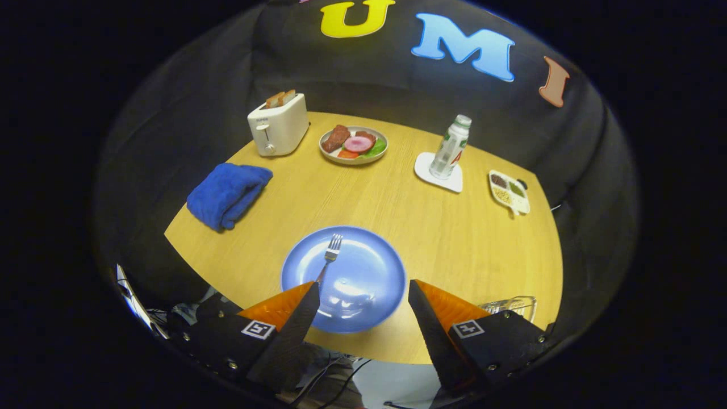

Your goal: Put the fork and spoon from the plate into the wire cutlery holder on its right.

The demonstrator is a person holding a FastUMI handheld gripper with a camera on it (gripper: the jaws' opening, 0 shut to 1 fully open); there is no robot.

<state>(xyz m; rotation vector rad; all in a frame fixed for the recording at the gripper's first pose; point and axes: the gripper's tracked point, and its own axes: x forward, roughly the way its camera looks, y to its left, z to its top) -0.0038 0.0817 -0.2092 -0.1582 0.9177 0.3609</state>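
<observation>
A blue plate (363, 267) lies on the wooden table just ahead of my fingers. A silver fork (329, 254) rests on the plate's left half, tines pointing away, its handle running down behind my left finger (284, 309). I see no spoon on the plate. My gripper (362, 292) hovers above the plate's near edge, open wide with nothing between the fingers. A curved wire rim of the cutlery holder (514, 304) peeks out to the right of the plate, mostly hidden behind my right finger (446, 309).
Beyond the plate stand a white toaster (278, 124) with toast, a plate of food (353, 145), a bottle (450, 149) on a white coaster and a small divided dish (509, 192). A folded blue towel (227, 194) lies at the left.
</observation>
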